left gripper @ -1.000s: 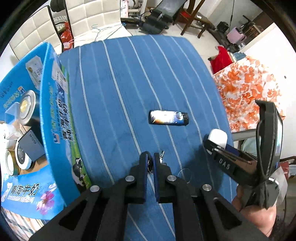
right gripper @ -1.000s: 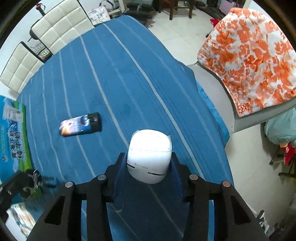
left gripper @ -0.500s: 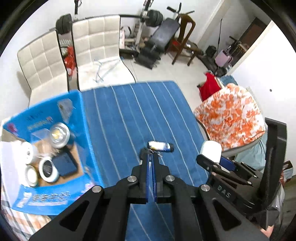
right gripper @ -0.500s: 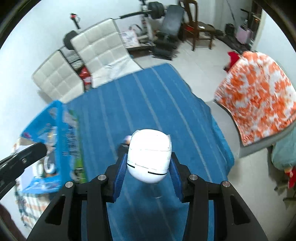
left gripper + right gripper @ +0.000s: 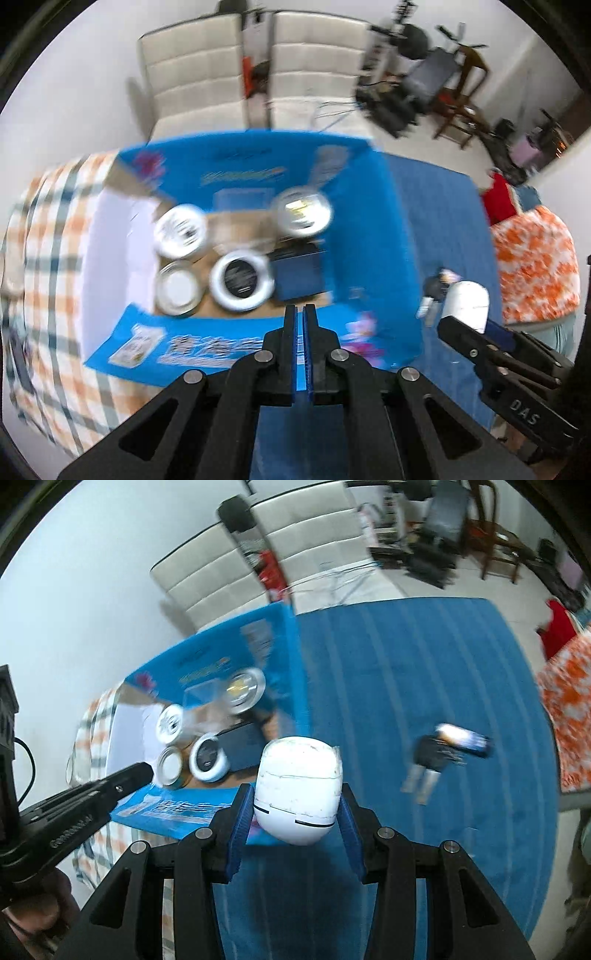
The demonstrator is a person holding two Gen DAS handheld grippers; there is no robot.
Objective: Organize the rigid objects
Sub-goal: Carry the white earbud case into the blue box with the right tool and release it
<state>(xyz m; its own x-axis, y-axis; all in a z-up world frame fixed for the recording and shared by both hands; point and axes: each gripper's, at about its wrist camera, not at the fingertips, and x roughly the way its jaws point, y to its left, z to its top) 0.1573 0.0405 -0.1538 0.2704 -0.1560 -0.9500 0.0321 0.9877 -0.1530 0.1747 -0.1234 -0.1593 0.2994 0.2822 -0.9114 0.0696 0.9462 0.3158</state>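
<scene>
Your right gripper [image 5: 298,808] has its jaws clamped on a smooth white rounded plastic object [image 5: 299,788], held above the blue striped cloth on the table [image 5: 406,672], just beside the open blue printed cardboard box [image 5: 369,206]. Your left gripper [image 5: 300,325] hovers over the box's near wall with its jaws pressed together and nothing visible between them. The box already holds several round silver-rimmed tins [image 5: 242,278] and a dark blue rectangular case [image 5: 299,271]. A bunch of black-headed keys [image 5: 430,758] and a small dark printed cylinder [image 5: 463,736] lie on the cloth, well apart from the box.

Risks, as judged: the curved shell may slip from the flat pads; releasing short of the wall would drop it outside the box; the two grippers, working near each other, may collide.
</scene>
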